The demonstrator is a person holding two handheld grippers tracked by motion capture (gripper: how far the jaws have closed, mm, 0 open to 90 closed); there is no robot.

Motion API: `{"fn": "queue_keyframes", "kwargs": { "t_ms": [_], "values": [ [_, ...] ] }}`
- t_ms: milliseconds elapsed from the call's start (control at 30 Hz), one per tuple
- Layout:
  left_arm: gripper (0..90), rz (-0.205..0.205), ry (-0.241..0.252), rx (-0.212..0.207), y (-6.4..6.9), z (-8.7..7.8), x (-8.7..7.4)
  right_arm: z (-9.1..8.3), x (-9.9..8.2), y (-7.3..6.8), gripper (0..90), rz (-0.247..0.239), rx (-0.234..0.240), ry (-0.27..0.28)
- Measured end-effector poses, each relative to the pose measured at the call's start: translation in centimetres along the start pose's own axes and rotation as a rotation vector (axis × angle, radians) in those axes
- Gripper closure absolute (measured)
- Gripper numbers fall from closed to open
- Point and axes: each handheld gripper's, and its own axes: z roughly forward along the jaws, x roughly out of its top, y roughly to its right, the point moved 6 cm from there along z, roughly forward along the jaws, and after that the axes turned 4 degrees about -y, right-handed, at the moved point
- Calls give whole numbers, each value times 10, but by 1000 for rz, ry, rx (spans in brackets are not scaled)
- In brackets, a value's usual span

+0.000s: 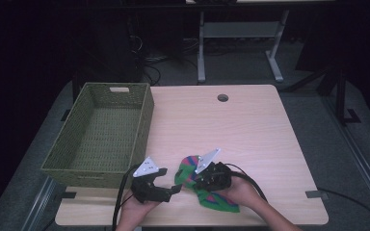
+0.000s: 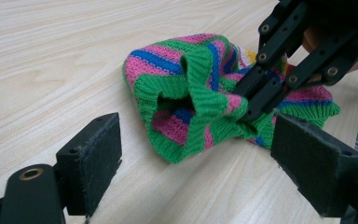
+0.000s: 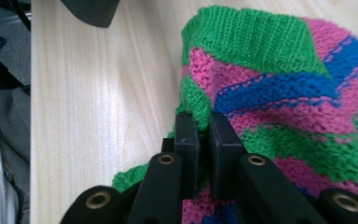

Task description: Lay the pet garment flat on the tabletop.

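A knitted piece striped green, pink and blue [image 1: 217,199] lies crumpled near the table's front edge. My right gripper [image 1: 189,180] is shut on its green ribbed cuff. In the right gripper view the two jaws [image 3: 203,130] press together with a fold of the knit [image 3: 270,93] between the pads. My left gripper [image 1: 169,180] sits just left of the knit, open, with nothing between its pads. The left gripper view has the knit's open cuff [image 2: 168,84] lying ahead of its wide-set jaws [image 2: 205,163], and the right gripper [image 2: 247,109] pinching the cuff's edge.
A green woven basket [image 1: 144,120] stands empty on the left half of the wooden table [image 1: 250,130]. A round cable hole [image 1: 222,97] is near the far edge. Cables trail from both grippers toward the front edge.
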Motion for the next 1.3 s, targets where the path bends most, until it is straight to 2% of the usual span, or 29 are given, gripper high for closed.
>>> {"fn": "queue_keyframes", "kwargs": {
  "t_ms": [200, 367, 533, 600, 733, 833, 1033, 1167, 1300],
  "values": [
    [158, 7, -2, 0, 0, 1, 0, -15, 5, 2, 833, 11, 15, 27],
    [158, 12, -3, -1, 1, 1, 0, -32, 8, 7, 834, 22, -6, 53],
    [159, 17, -8, -4, 2, 2, 0, -54, 12, 13, 834, 32, -7, 78],
    [159, 17, -6, -3, 2, 3, 1, -65, 14, 15, 834, 47, -17, 96],
    [159, 6, 7, -18, 2, 6, 4, -84, 16, 20, 835, 43, -39, 131],
    [159, -16, 20, -31, 2, 12, 10, -97, 16, 23, 835, 41, -49, 149],
    [162, 2, 27, -24, 5, 25, 22, -116, 13, 31, 835, 52, -47, 187],
    [163, 24, 2, -17, 4, 36, 26, -123, 11, 33, 835, 45, -38, 197],
    [163, 16, 0, -2, -3, 49, 32, -127, 10, 33, 835, 39, -14, 212]
  ]
}}
